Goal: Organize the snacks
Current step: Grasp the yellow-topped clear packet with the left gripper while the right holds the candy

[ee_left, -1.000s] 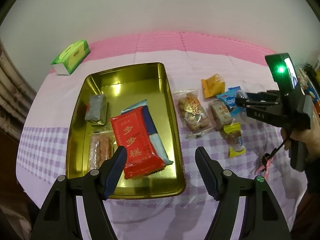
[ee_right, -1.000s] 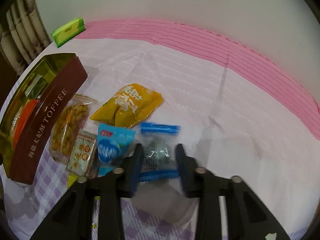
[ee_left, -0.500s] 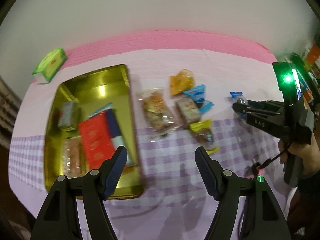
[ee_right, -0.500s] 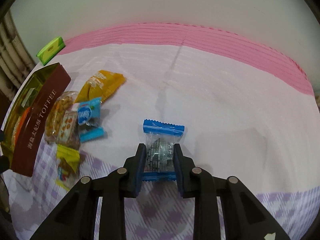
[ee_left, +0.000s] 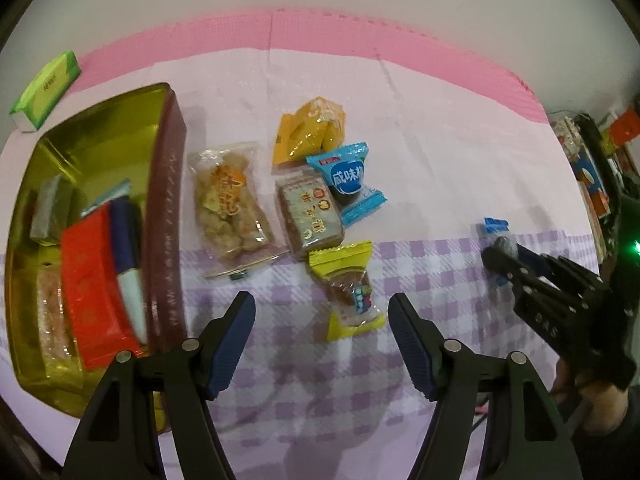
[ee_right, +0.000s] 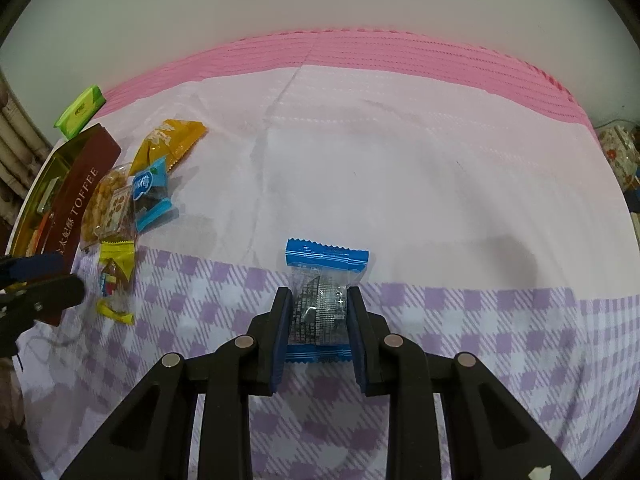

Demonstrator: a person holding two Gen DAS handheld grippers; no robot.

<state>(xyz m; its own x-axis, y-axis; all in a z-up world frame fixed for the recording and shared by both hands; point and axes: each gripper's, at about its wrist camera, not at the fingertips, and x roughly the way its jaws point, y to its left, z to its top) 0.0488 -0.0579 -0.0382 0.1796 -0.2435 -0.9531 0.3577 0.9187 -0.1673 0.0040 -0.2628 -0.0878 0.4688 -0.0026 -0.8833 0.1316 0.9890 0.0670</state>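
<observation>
Right tool (ee_right: 318,312) clamped on small clear snack packet with blue ends (ee_right: 325,280), just above purple-checked cloth (ee_right: 480,340). Left tool (ee_left: 322,320) apart, just been closing, nothing between, over yellow-ended candy packet (ee_left: 348,284). Gold tin tray (ee_left: 100,128) off left.

- At your ten o'clock, a green tissue box (ee_left: 46,90) sits on the pink mat (ee_left: 320,30).
- At three o'clock, colourful clutter (ee_left: 592,168) lies beyond the surface's checked cloth (ee_right: 460,312).
</observation>
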